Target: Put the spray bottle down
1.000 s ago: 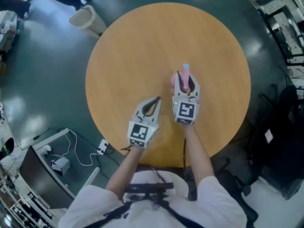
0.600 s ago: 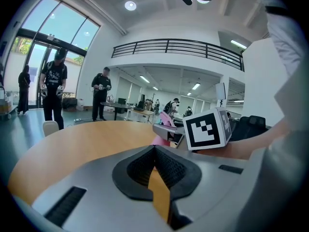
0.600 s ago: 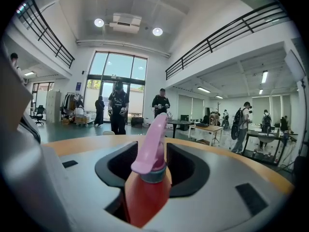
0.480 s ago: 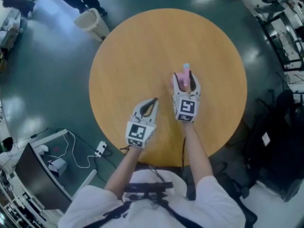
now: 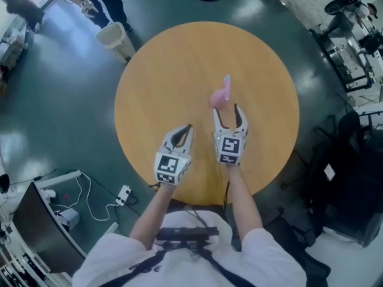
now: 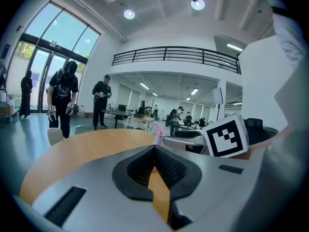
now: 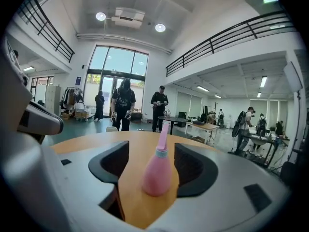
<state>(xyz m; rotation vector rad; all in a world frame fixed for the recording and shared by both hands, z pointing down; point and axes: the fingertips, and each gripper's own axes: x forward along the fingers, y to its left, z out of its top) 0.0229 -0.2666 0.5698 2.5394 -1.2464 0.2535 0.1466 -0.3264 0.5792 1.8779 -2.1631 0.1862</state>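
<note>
Spray bottle (image 5: 221,94) stands upright on the table (image 5: 167,64), near the table's centre, pink body down and nozzle up. Right gripper (image 5: 227,113) hovers over the table, on the near-edge side of the bottle. Its jaws have just been opening and now stand released and wide apart. The bottle is in line with the gap, at the tips, and touches neither pad. Left gripper (image 5: 186,130) is clenched on nothing, over the table's near part.

Placement appears complete; only withdrawal is left.

Hazard: the bottle is tall with a narrow base. A sideways drift or roll of the right gripper during withdrawal could clip the bottle with a pad and topple it. Withdraw straight back along the jaw line.
</note>
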